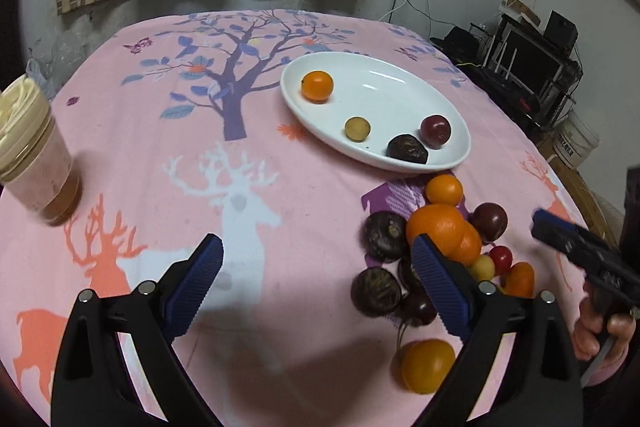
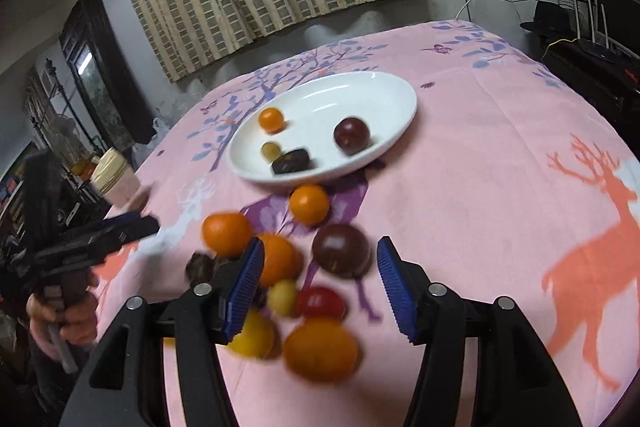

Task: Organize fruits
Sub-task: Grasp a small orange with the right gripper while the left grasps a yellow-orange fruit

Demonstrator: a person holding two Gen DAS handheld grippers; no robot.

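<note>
A white oval plate (image 1: 404, 87) (image 2: 384, 95) on the pink tablecloth holds a small orange (image 1: 317, 86), a yellow-green fruit (image 1: 357, 128), a dark red plum (image 1: 435, 130) and a dark wrinkled fruit (image 1: 407, 148). In front of the plate lies a loose pile of several oranges (image 1: 436, 227), dark fruits (image 1: 385, 235), a plum (image 2: 341, 249) and a red cherry tomato (image 2: 322, 302). My left gripper (image 1: 316, 267) is open and empty over the cloth, left of the pile. My right gripper (image 2: 320, 279) is open and empty above the pile.
A lidded plastic cup (image 1: 30, 147) (image 2: 116, 179) with a brownish drink stands at the table's left side. The other gripper and the hand holding it show at the right edge (image 1: 580, 247) and the left edge (image 2: 80, 239). Curtain and wall stand behind the table.
</note>
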